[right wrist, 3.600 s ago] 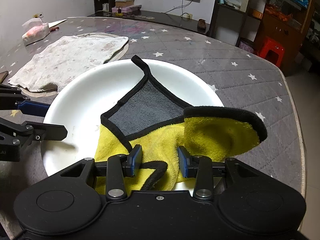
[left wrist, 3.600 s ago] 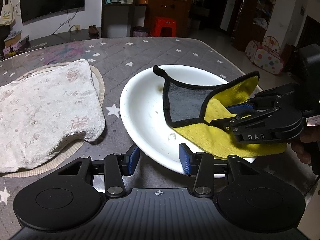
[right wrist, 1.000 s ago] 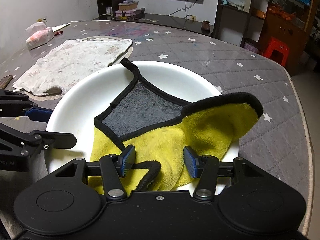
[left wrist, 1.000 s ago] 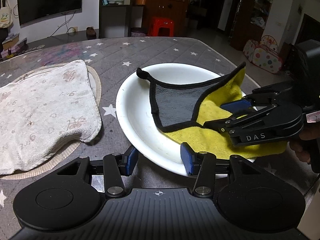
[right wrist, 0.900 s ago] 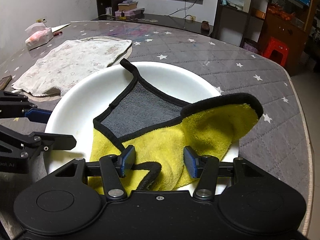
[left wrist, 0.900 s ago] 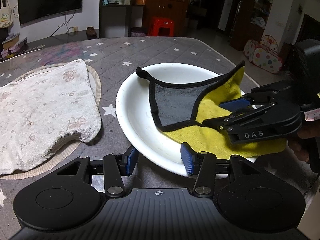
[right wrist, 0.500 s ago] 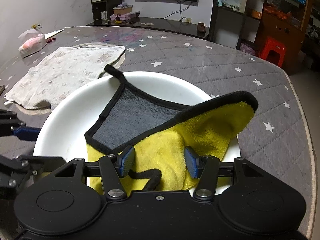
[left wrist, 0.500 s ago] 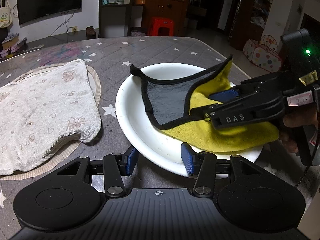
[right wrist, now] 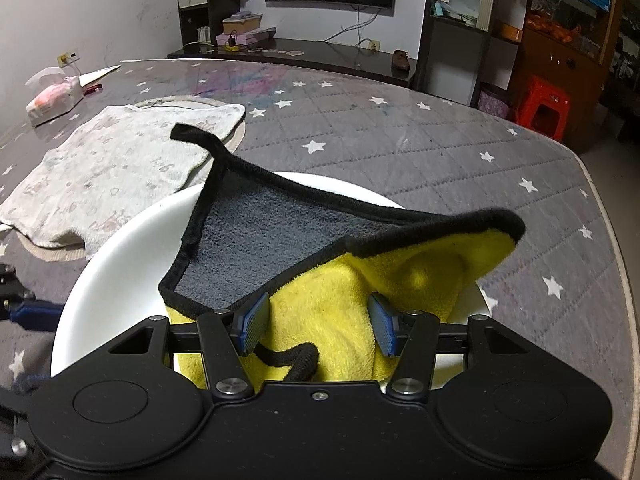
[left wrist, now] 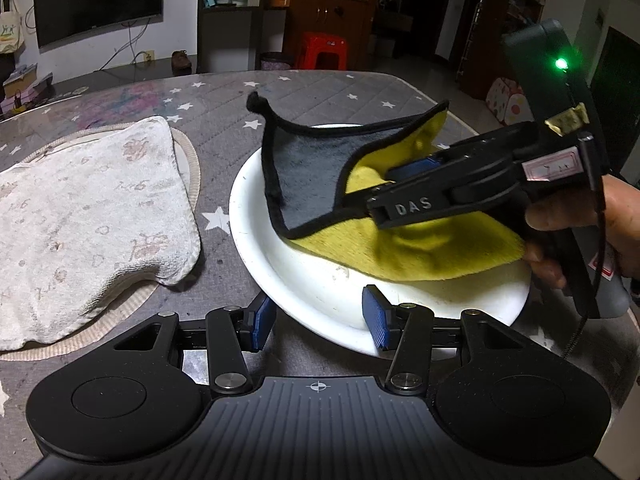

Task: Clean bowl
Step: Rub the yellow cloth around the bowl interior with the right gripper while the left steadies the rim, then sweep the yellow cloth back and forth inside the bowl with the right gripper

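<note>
A white bowl stands on the grey star-patterned table. My left gripper straddles its near rim, one blue pad outside the wall and one inside, shut on the bowl. A cloth, yellow on one side, grey on the other with black trim, hangs over the bowl. My right gripper is shut on its bunched yellow part. The grey flap stands up and its black corner reaches past the far rim. In the right wrist view the bowl shows bare at the left, with the left gripper at its edge.
A pale patterned towel lies on a round mat left of the bowl. A tissue pack sits at the table's far left. The table edge curves close on the right. A hand holds the right gripper.
The right gripper has carried the cloth leftward across the bowl and higher, so the grey flap now rises over the far rim. The left gripper and the bowl have stayed put.
</note>
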Available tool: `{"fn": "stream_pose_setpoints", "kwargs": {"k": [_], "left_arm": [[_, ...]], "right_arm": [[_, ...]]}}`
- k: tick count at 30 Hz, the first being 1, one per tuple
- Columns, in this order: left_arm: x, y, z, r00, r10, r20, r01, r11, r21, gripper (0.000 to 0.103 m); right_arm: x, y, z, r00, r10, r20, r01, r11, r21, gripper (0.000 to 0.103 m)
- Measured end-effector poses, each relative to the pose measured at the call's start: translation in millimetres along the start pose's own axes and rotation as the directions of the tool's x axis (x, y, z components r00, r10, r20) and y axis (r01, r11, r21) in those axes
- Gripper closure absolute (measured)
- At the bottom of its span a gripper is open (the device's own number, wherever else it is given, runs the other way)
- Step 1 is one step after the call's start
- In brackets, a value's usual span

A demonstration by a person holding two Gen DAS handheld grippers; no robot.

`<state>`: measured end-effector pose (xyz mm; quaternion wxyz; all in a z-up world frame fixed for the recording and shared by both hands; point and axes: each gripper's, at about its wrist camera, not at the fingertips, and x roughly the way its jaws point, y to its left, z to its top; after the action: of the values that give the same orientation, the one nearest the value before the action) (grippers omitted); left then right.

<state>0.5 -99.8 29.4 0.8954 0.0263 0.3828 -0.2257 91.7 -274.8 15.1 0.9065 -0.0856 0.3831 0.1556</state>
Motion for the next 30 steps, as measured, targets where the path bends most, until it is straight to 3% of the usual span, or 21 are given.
{"fn": "stream_pose_setpoints", "kwargs": {"k": [12,30], "left_arm": [[-10,-3,-6,1.000,-0.003,0.000,0.003,1.000,-0.017,0.048],[-12,3,-11,0.999,-0.048,0.006,0.048,0.997,-0.061,0.044]], "right_arm": [[1,5,0,1.000,0.000,0.006,0.000,1.000,-0.002,0.045],[-32,0,-30,0.999,0.017,-0.027,-0.017,0.999,-0.028,0.045]]}}
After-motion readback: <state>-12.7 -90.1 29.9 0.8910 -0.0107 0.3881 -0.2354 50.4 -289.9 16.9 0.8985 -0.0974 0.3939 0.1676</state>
